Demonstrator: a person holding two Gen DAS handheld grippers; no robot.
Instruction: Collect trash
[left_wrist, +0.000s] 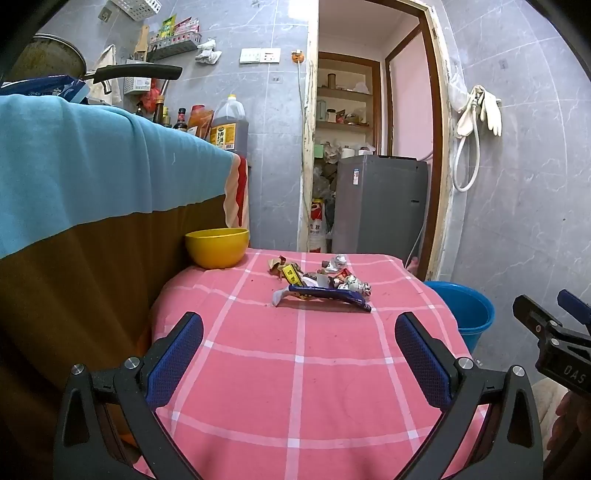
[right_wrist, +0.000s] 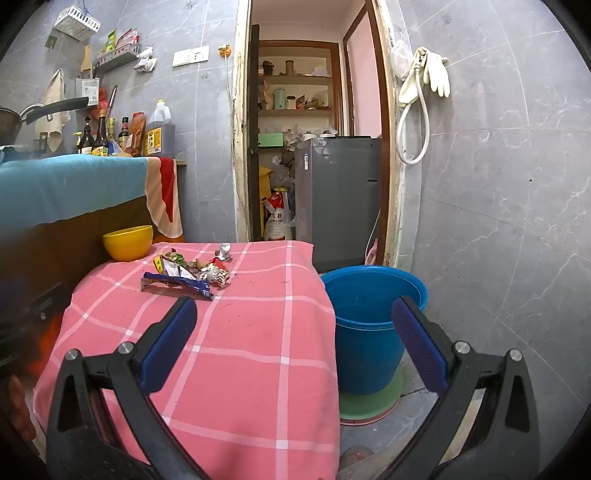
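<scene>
Trash (left_wrist: 319, 282) lay heaped mid-frame on the pink checked cloth (left_wrist: 295, 369), right of the yellow bowl (left_wrist: 217, 247); left gripper (left_wrist: 299, 354) spread wide, empty, low in frame. Right wrist view: pile upper left, blue bucket (right_wrist: 369, 332) centre-right, right gripper (right_wrist: 295, 343) released, empty. Likely the approach step; next, reach forward and pinch a wrapper.

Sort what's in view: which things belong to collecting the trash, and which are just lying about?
Job: pile of wrappers on the pink checked cloth; blue bucket, likely the bin.

Lying about: yellow bowl, oil jug, hanging gloves.
</scene>
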